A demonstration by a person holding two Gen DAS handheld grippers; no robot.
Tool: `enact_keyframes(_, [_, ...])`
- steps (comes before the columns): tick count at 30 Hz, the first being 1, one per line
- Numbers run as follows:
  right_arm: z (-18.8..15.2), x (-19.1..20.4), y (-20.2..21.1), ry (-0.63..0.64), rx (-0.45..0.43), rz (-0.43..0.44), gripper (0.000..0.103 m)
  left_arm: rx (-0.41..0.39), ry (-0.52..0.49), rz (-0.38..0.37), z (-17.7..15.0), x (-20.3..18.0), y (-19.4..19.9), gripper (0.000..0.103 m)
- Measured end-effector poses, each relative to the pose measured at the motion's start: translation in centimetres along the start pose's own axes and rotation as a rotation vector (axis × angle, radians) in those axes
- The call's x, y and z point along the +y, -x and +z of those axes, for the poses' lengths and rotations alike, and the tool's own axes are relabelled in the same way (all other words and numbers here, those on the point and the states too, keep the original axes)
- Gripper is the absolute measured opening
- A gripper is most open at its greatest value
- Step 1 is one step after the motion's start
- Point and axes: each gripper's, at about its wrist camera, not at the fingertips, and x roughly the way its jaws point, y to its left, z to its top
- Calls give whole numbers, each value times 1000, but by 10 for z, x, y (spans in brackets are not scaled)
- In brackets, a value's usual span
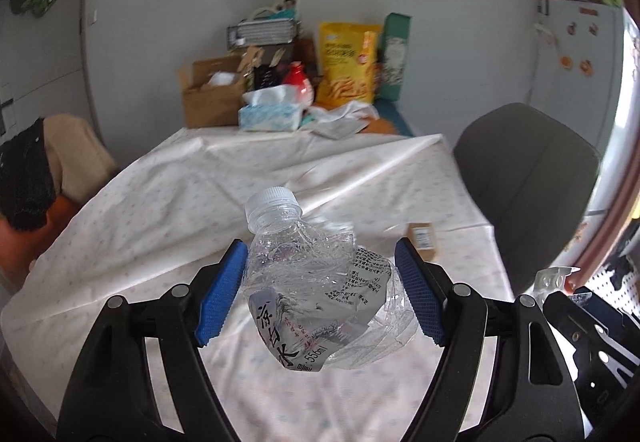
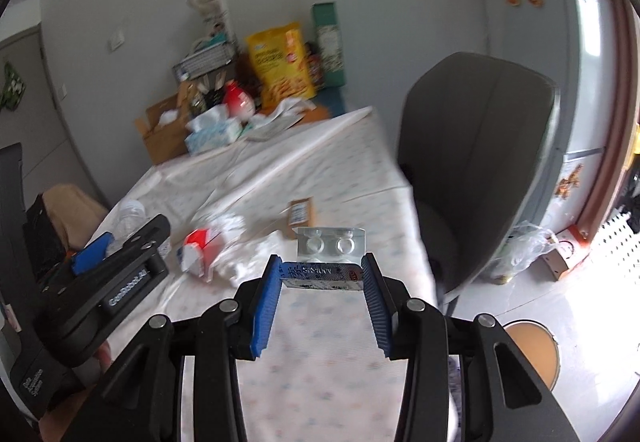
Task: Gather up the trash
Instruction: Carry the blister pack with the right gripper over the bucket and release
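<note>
My left gripper is shut on a crushed clear water bottle with a white cap, held above the white tablecloth. My right gripper is shut on a silver blister pack, held above the table's near right part. The left gripper also shows in the right wrist view, at the left. On the cloth lie a red and white carton, crumpled white tissue and a small brown box, which also shows in the left wrist view.
A grey chair stands at the table's right side. A tissue box, cardboard box, yellow snack bag and other goods crowd the far end. A plastic bag and a round wooden stool are on the floor, right.
</note>
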Motion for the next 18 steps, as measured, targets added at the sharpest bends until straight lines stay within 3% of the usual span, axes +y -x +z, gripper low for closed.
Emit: enact_keyframes(18, [4,-109,53,-119,-81,-171,41,-17,-123,-151,-1,-107,19,76])
